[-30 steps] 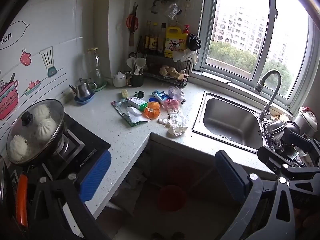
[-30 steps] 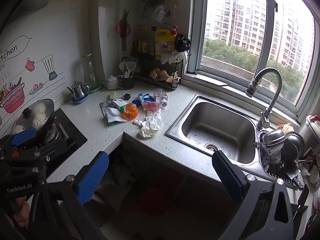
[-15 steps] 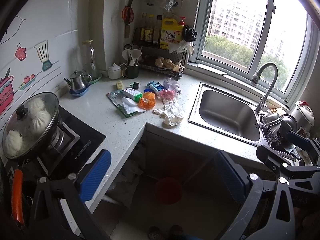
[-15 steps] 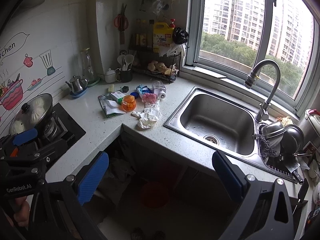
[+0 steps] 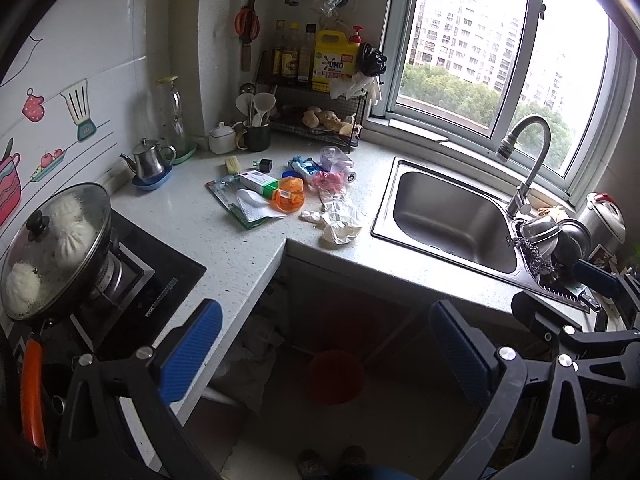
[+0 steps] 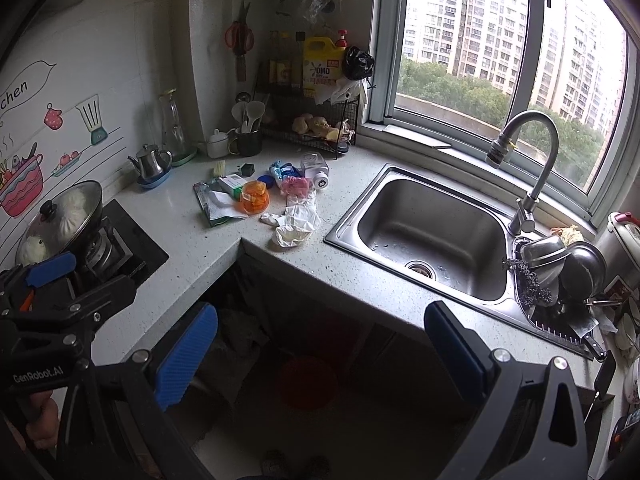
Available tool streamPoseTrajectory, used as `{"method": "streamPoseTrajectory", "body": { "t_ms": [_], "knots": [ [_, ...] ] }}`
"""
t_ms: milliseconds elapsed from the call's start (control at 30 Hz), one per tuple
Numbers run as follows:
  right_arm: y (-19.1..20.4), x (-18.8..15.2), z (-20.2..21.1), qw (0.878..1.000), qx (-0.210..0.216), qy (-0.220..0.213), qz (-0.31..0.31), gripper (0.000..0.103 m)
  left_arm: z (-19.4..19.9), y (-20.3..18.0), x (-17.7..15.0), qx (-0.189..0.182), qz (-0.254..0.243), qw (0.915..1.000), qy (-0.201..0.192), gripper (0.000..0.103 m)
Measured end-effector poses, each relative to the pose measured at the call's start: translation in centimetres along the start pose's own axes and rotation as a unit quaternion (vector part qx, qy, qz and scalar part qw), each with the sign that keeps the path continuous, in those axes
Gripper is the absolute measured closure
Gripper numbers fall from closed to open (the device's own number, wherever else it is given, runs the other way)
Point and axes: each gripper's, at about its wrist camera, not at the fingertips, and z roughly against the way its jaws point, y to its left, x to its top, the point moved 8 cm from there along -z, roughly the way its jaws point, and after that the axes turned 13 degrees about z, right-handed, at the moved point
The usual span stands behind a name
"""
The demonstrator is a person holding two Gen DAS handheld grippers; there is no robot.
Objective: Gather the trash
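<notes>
crumpled white tissue (image 5: 338, 222), orange wrapper (image 5: 289, 200), heaped on countertop corner (image 5: 224, 240)

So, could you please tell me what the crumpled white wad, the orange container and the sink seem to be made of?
The crumpled white wad looks like thin paper or tissue: matte, soft creases, no shine. The orange container seems to be translucent plastic: light glows through it and a label sticks on it. The sink looks like brushed stainless steel: grey, with dull, blurred reflections.

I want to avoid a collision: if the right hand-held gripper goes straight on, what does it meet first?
Probably the counter edge, with the crumpled white paper farther on; depth is unclear.
</notes>
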Motion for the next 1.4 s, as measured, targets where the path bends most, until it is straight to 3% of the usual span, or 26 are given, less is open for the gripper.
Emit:
{"method": "streamPoseTrajectory", "body": {
  "t_ms": [1000, 1400],
  "knots": [
    [-0.5, -1.0, -0.6, 1.0, 0.003, 0.022, -0.009, 0.0, -1.0, -1.1, -0.8, -0.003, -0.023, 0.9996, 0.018, 0.0],
    [-1.2, -2.2, -3.0, 0.997, 0.017, 0.071, -0.015, 0.0, -3.9, -2.3, -1.1, 0.01, -0.035, 0.9978, 0.055, 0.0]
  ]
}}
